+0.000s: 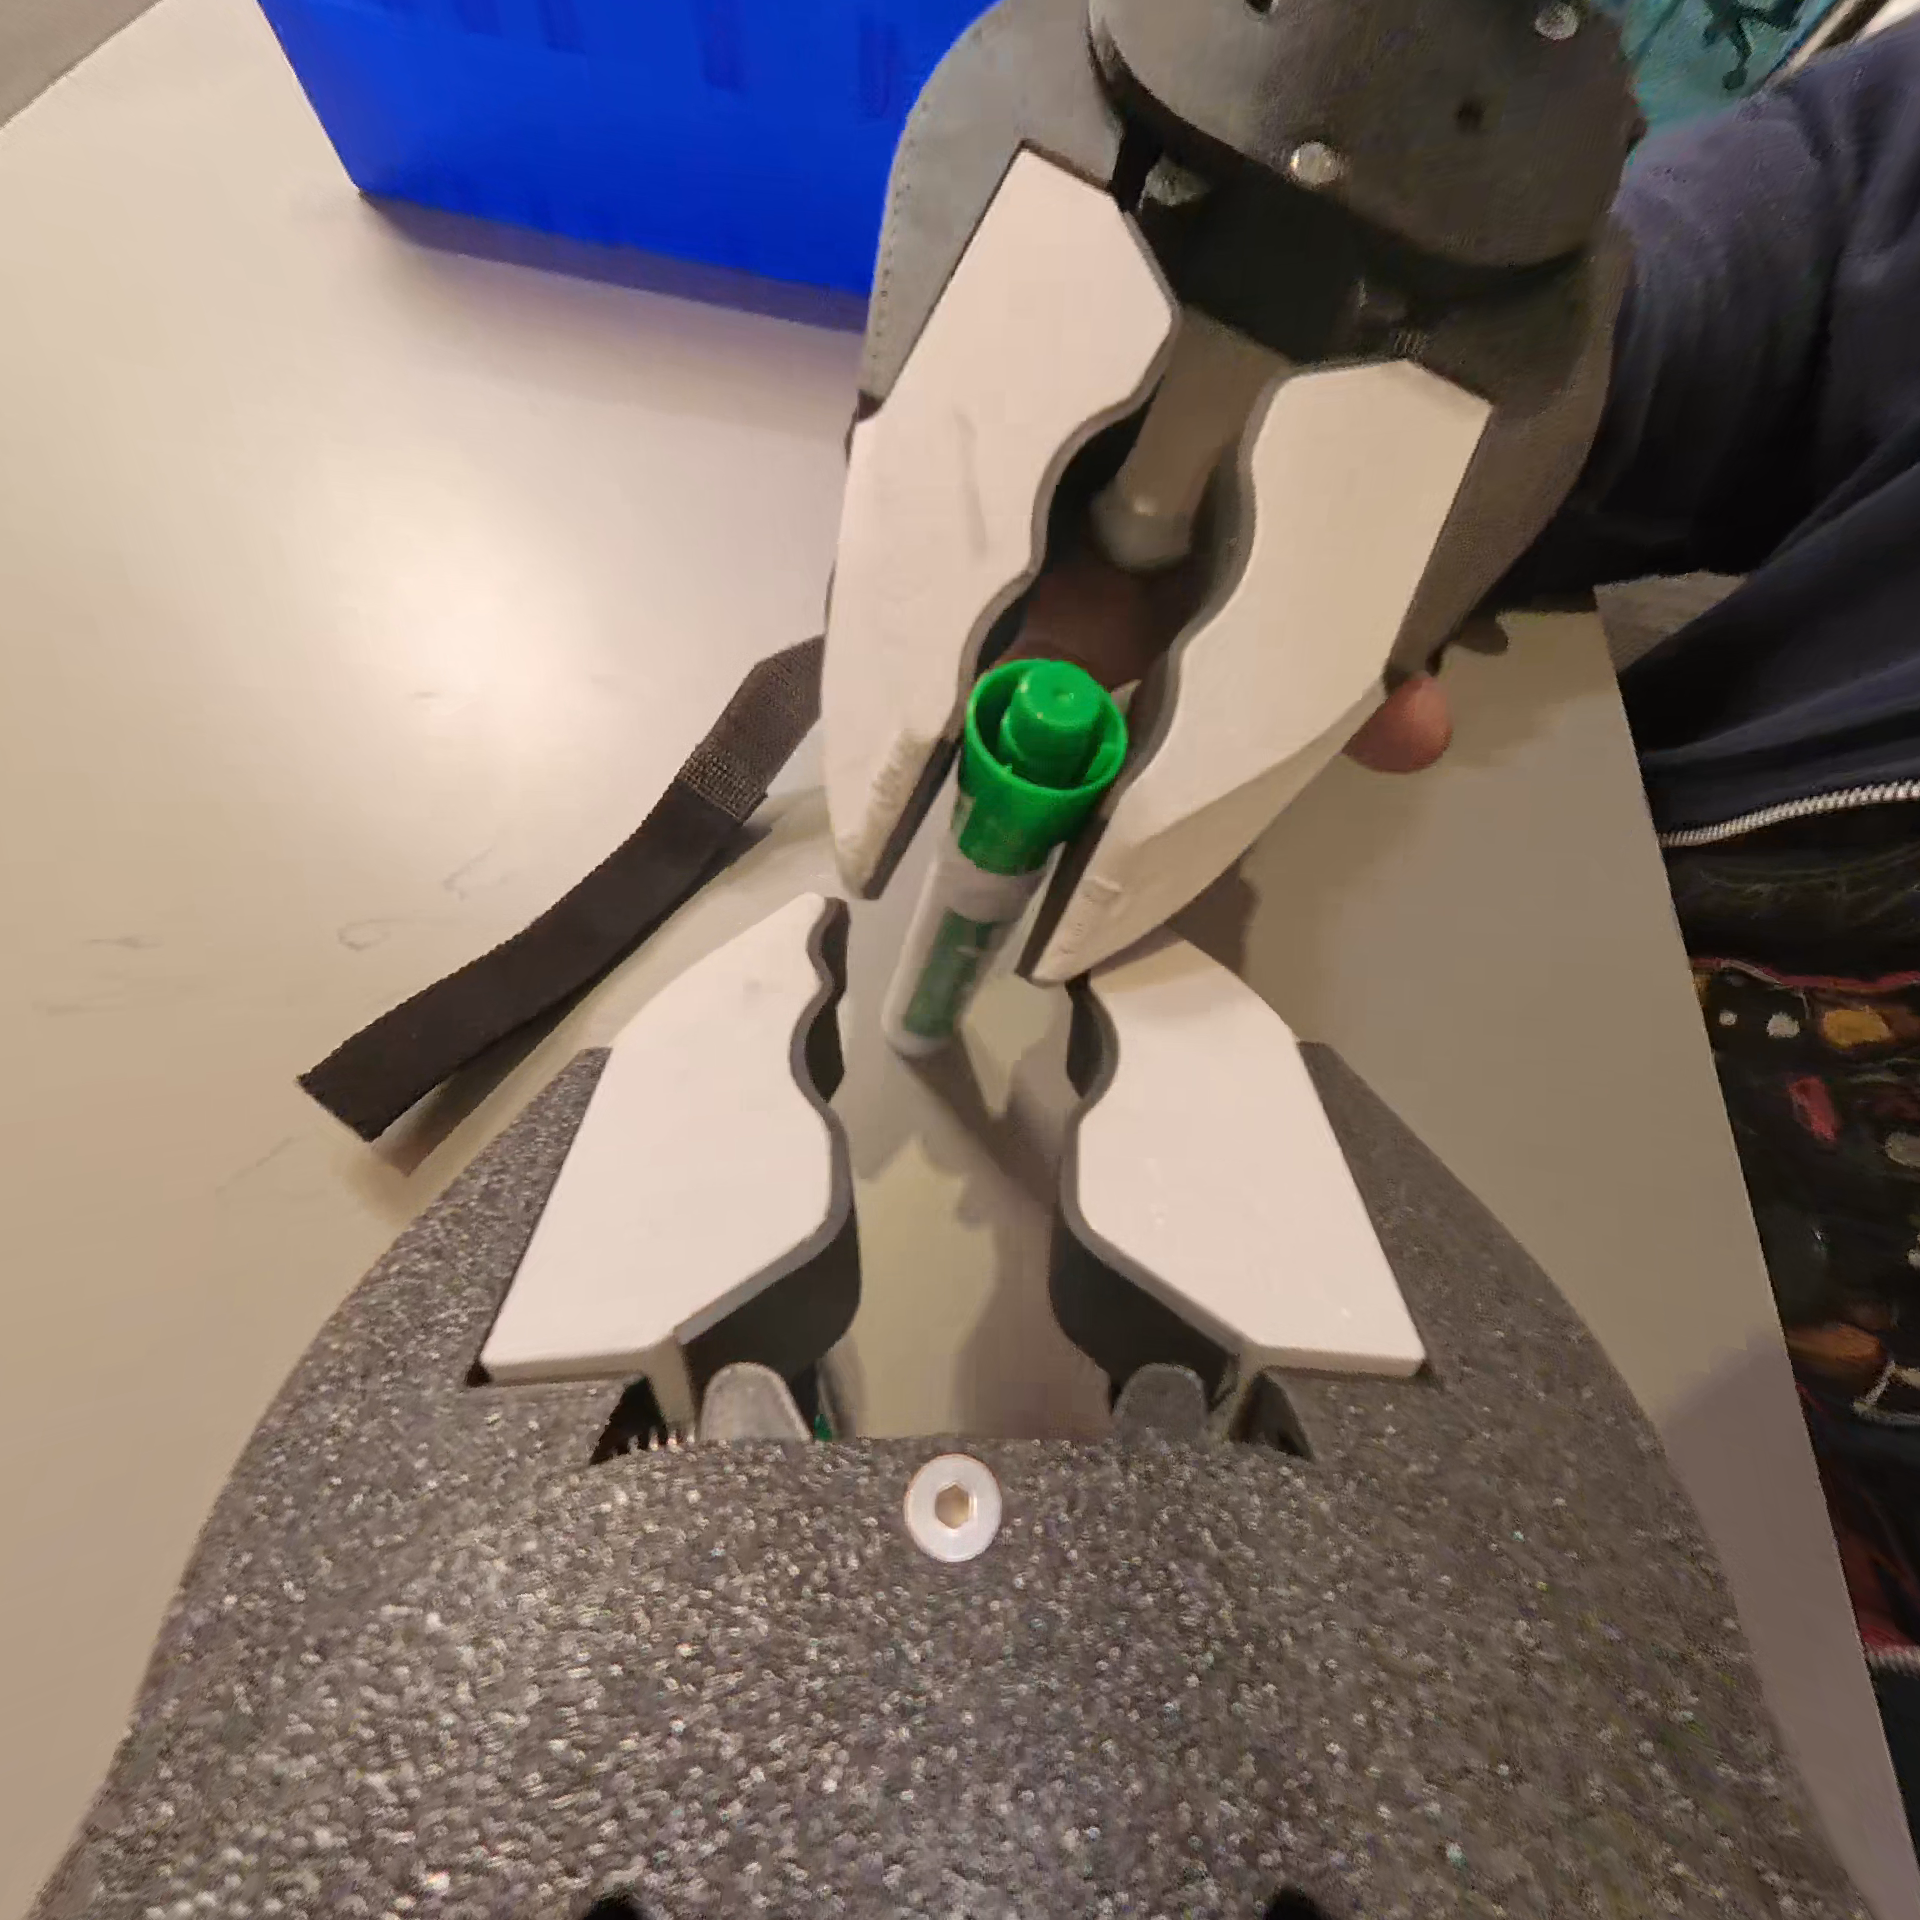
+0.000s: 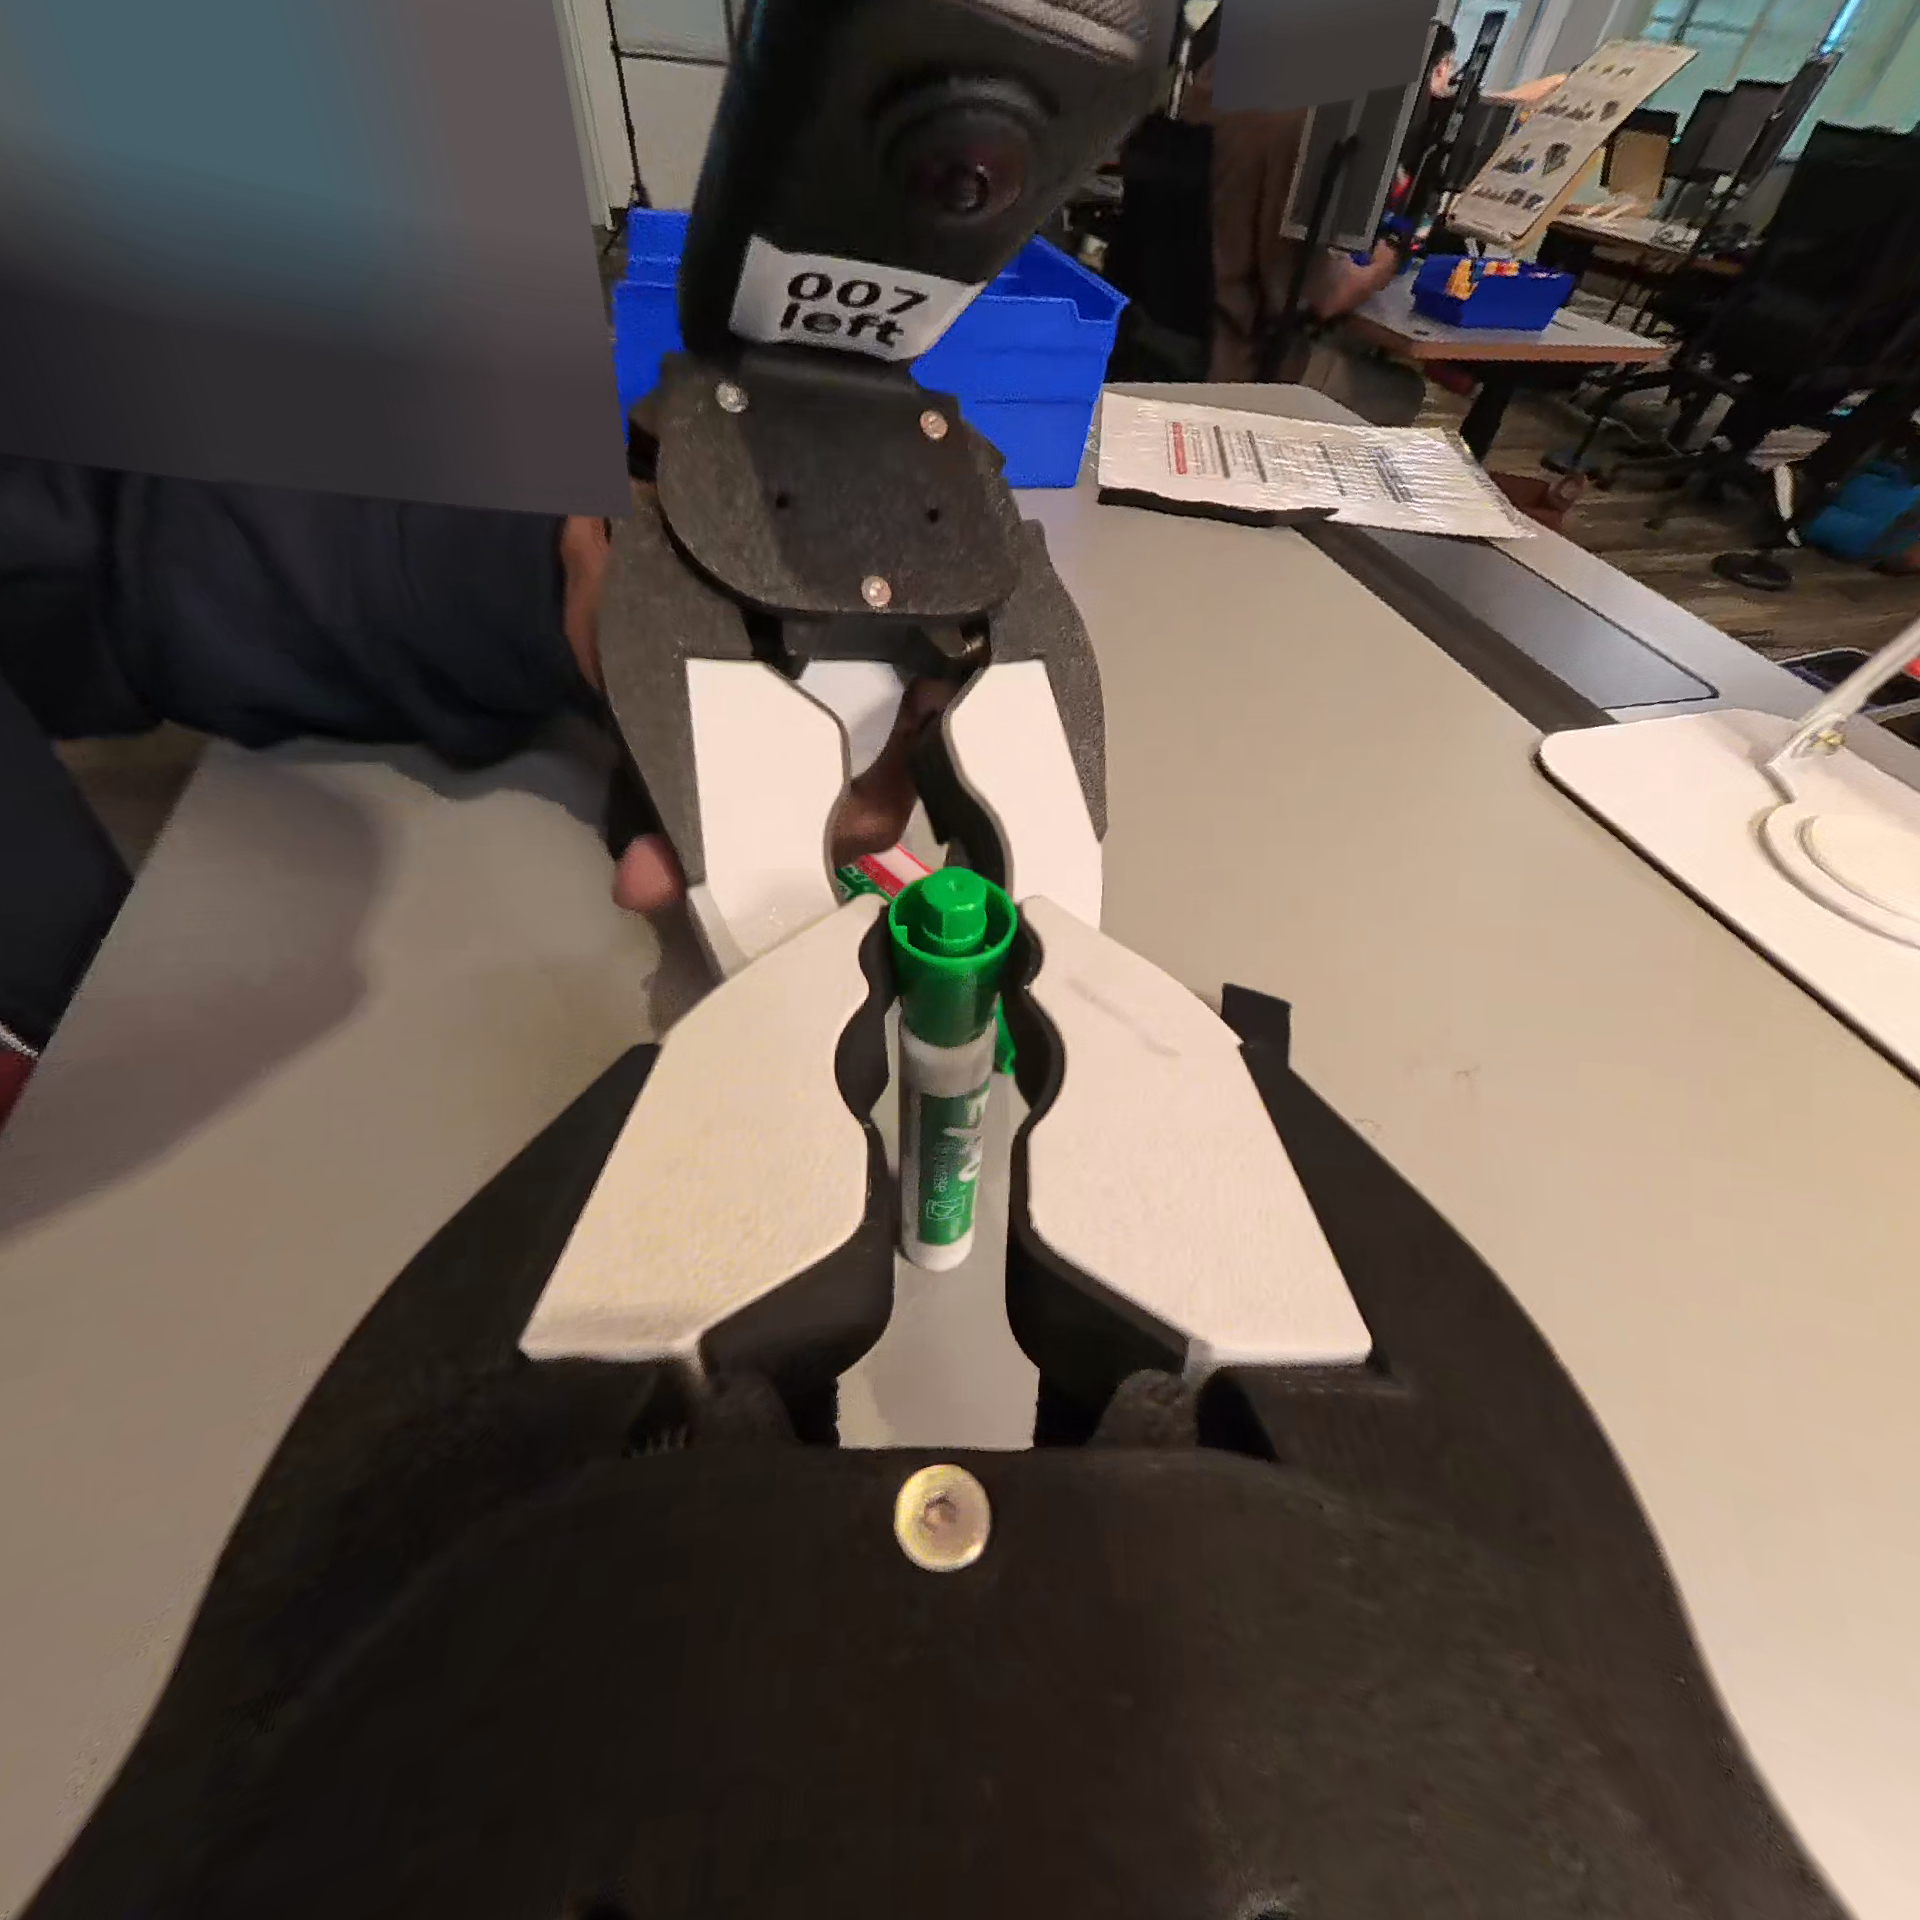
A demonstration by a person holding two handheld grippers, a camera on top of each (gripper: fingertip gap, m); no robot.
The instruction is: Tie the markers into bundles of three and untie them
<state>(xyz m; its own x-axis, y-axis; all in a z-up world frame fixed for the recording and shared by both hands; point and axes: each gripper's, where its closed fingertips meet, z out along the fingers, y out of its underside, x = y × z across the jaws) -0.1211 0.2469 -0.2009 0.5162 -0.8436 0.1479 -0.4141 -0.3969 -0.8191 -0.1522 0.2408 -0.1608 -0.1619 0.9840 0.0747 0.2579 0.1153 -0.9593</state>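
Gripped between the right gripper's (image 2: 951, 997) white fingers (image 2: 727, 1132), a green-capped white plastic marker (image 2: 940, 1132) stands upright, its base on the grey table (image 2: 1351, 935). Facing the marker, the left gripper (image 1: 951, 997) hangs released, holding nothing. Left of the marker in the left wrist view lies a black fabric strap (image 1: 561, 935); beyond it sits a blue plastic bin (image 1: 582, 135). Judging from the pinch high near the cap, the marker could pivot or topple if nudged.

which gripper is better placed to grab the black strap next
Left. The right gripper is shut on the green marker, standing it upright on the table. The left gripper is open and empty, and the black strap lies on its side.
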